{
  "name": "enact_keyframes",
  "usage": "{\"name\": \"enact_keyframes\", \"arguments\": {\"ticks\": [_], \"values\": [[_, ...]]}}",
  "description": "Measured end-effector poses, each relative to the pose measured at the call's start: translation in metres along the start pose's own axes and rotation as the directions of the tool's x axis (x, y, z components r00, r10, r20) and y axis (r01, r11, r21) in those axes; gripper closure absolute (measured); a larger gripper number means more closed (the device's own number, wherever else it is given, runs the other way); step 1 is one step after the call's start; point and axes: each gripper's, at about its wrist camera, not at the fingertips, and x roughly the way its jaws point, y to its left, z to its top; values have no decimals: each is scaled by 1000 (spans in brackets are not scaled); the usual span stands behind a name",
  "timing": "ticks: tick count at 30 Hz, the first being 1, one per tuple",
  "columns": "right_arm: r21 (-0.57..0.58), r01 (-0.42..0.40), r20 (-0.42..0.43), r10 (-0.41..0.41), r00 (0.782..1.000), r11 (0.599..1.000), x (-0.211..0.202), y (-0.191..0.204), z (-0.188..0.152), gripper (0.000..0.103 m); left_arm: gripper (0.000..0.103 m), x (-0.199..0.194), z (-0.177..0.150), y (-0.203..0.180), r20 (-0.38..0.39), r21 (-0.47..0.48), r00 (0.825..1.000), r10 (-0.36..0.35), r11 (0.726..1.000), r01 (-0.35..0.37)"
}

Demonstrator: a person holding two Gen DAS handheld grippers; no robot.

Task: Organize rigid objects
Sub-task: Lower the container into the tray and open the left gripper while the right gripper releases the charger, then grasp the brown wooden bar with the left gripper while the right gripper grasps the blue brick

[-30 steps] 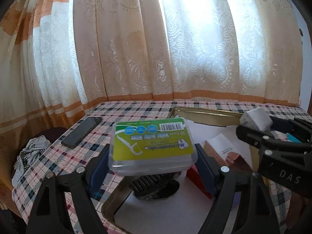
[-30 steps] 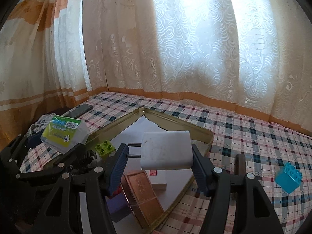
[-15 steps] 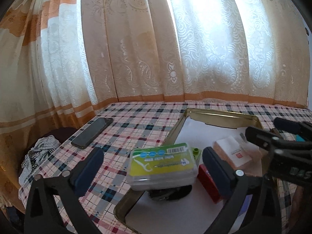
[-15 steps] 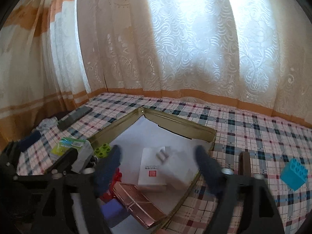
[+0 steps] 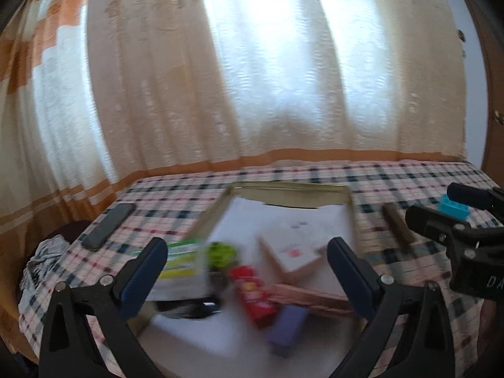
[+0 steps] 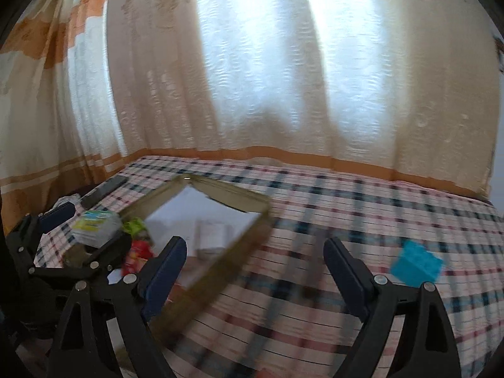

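Phone (image 5: 107, 225) left of tray (image 5: 289, 189); blue block (image 6: 415, 266) right, apart.

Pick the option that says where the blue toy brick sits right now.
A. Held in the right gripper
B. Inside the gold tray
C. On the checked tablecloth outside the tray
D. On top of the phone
C: the blue toy brick lies on the checked tablecloth, well apart from the gold tray, and the right gripper is open and empty beside it.
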Motion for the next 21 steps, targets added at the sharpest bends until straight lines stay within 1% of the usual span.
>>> {"name": "enact_keyframes", "arguments": {"ticks": [5,7,10,12,14,16,19,20,21], "values": [[54,75,-6,-74,997,996,-13,-48,-11,13,0,-2,5,-44,-13,50,997,-70,996,71],[84,108,-12,-108,994,991,-17,-70,-16,13,0,-4,9,-61,-8,69,996,-88,994,89],[123,156,-22,-154,988,980,-23,-98,-22,13,0,-5,14,-86,-23,100,993,-113,988,115],[138,181,-27,-179,984,974,-25,-112,-23,12,0,-7,17,-104,-27,122,989,-143,982,146],[156,214,-29,-212,977,964,-29,-127,-25,13,0,-1,19,-118,-49,134,984,-174,975,179],[186,242,-29,-241,970,952,-34,-143,-26,13,0,11,20,-136,-73,154,983,-166,972,175],[216,259,-28,-260,965,941,-36,-155,-29,12,1,32,20,-159,-114,178,979,-169,966,187],[223,264,-31,-264,964,938,-36,-159,-30,12,3,40,20,-165,-129,187,978,-167,964,189],[224,267,-33,-266,963,937,-36,-161,-31,12,7,45,19,-168,-139,191,976,-168,963,192]]}}
